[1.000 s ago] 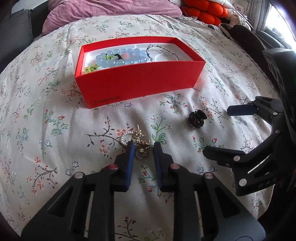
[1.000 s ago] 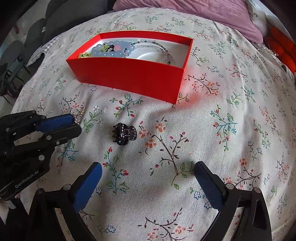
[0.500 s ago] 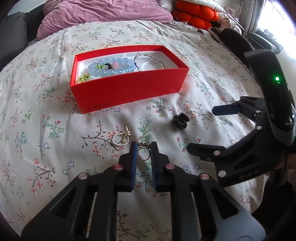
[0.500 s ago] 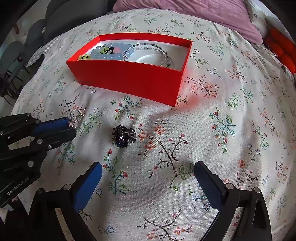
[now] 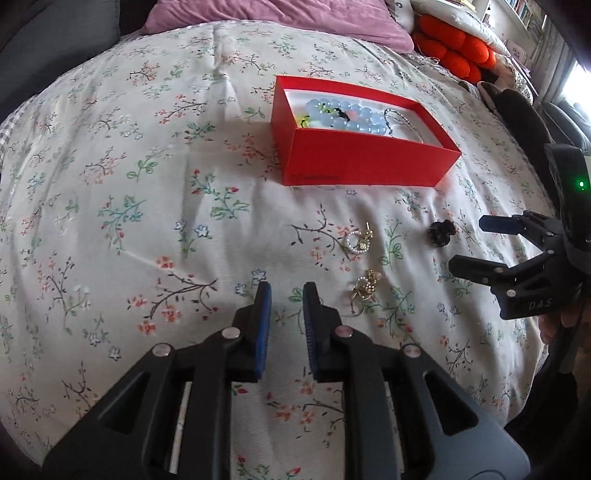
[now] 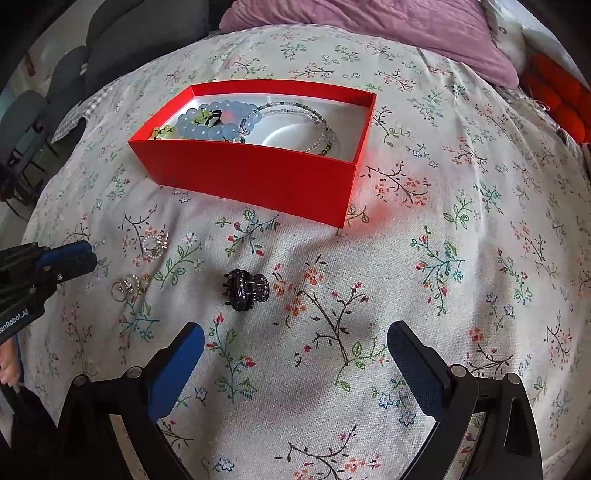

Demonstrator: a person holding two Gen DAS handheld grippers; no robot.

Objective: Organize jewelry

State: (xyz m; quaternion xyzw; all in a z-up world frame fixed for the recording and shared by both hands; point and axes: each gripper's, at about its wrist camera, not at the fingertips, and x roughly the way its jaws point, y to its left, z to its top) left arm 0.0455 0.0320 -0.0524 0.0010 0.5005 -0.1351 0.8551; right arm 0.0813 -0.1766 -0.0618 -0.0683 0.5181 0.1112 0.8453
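A red box (image 6: 251, 177) is seen resting on a floral bedspread (image 6: 443, 258), at 12 o'clock in the right wrist view and at about 1 o'clock in the left wrist view. Inside it, a pale blue bead bracelet (image 6: 207, 123) is gathered at the box's 9 o'clock end, with a thin beaded strand (image 6: 317, 122) looped toward the 3 o'clock end.

Still outside the box, three pieces are laid on the bedspread. A pearl hoop earring (image 5: 357, 242) is seen at 6 o'clock from the box in the left wrist view, a gold earring cluster (image 5: 365, 288) lies just below it, and a black hair claw (image 6: 246, 290) sits apart from both, near the centre of the right wrist view.

The left gripper (image 5: 287, 295) is held over bare cloth with its jaws narrow and opening slightly; nothing is caught between them, and the gold earring cluster lies just beside the tips at 3 o'clock. The right gripper (image 6: 295, 347) is held with its jaws wide and empty, the black hair claw lying ahead of them at 11 o'clock, untouched.

A purple pillow (image 6: 369, 33) is seen at the head of the bed at 12 o'clock, with an orange cushion (image 5: 454, 48) at 1 o'clock in the left wrist view.
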